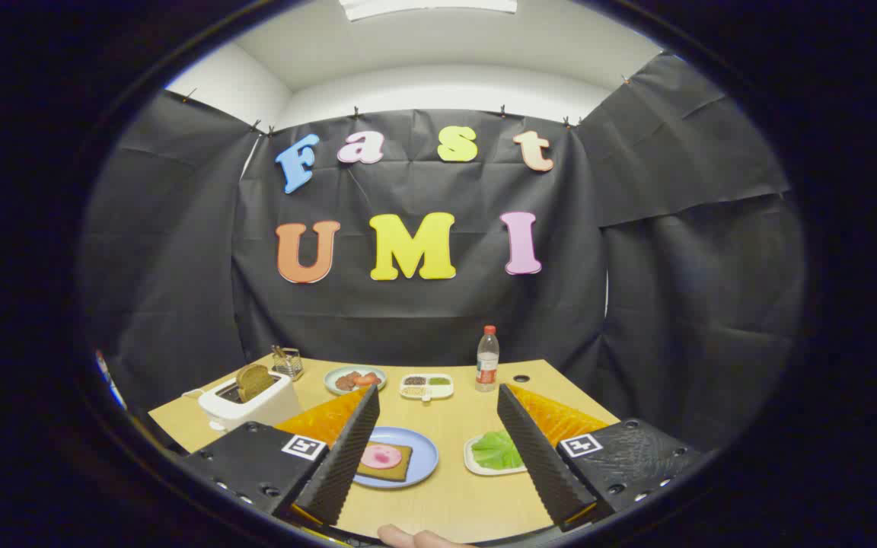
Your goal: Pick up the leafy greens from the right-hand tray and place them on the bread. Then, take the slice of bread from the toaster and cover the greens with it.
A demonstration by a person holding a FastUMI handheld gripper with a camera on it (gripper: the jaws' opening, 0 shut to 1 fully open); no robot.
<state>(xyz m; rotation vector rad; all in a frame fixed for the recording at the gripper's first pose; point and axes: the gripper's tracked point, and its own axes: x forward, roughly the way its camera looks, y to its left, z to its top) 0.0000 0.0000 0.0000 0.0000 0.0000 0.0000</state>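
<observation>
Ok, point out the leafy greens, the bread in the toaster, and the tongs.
leafy greens [496, 450], gripper view, middle of the leaf on its white tray.
toaster bread [254, 380], gripper view, face standing above the slot.
tongs [438, 449], gripper view, midway between open tips.

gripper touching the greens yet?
Apart. In the gripper view the gripper is open and raised, holding nothing; the leafy greens lie untouched in their white tray below.

My gripper [438, 396] nearer than the table [450, 498], fingers set wide apart with ribbed inner faces, black screwed mounts behind, each with a square marker, orange wedge panels.
</observation>
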